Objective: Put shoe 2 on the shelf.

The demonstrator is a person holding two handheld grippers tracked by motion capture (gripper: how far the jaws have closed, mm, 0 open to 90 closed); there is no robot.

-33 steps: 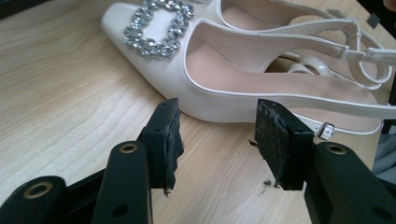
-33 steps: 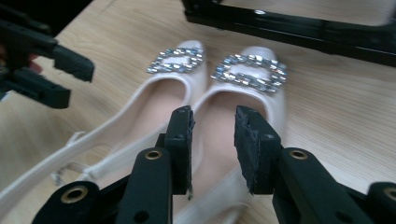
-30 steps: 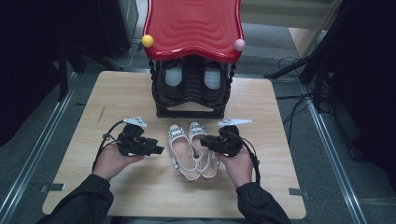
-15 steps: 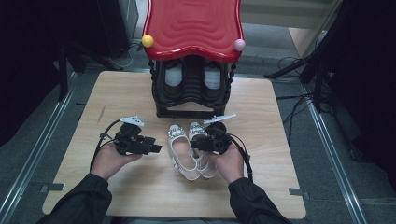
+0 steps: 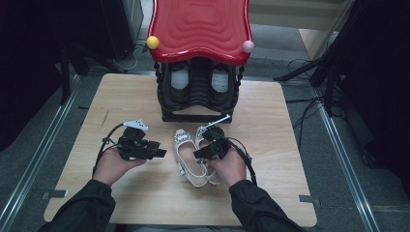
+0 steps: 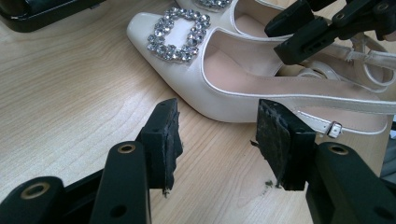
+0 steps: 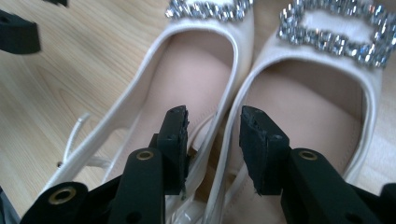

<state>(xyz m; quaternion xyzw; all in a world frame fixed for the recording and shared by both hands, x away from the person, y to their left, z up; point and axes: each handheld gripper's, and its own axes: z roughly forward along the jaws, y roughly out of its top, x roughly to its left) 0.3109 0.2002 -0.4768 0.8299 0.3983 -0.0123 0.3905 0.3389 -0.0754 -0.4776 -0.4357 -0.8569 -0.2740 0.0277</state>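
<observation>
White shoes (image 5: 193, 157), right gripper (image 5: 205, 151) now over them

A light wooden table (image 5: 270, 125) carries a pair of white shoes (image 5: 186, 154) and a black shoe rack (image 5: 196, 99)

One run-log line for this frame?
left gripper: open, beside white shoes | right gripper: jaws just opening, straddling both shoes' inner edges | shoe rack: behind

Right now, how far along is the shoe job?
Done: a dark pair sits in the black rack. In hand: the right gripper, jaws just opening, straddles the adjoining inner edges of the white slingback pair without clamping. The left gripper waits open beside them. Left: apparently gripping, lifting and racking the white pair.
</observation>
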